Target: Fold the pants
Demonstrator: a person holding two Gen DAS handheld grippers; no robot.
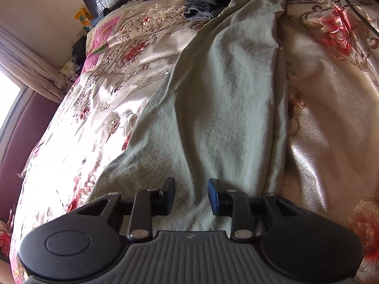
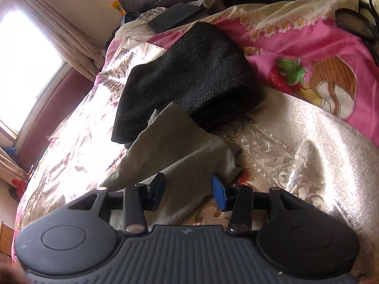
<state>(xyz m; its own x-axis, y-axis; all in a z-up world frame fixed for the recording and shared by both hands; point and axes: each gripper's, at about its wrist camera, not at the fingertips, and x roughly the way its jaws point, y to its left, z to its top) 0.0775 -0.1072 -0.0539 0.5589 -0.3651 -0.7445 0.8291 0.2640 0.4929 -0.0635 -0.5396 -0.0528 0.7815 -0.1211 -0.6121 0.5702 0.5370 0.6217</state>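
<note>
Shiny floral bedspread (image 1: pixel 331 108) on the bed, curtained window (image 2: pixel 26 54) beside it. Pale pants (image 1: pixel 225 99) laid out; left gripper (image 1: pixel 191 195) and right gripper (image 2: pixel 188 190) both spread, holding nothing.

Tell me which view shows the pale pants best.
The left wrist view: the pants stretch along the bed, nearly their whole length visible. The right wrist view shows only one end, partly under a dark garment.
</note>
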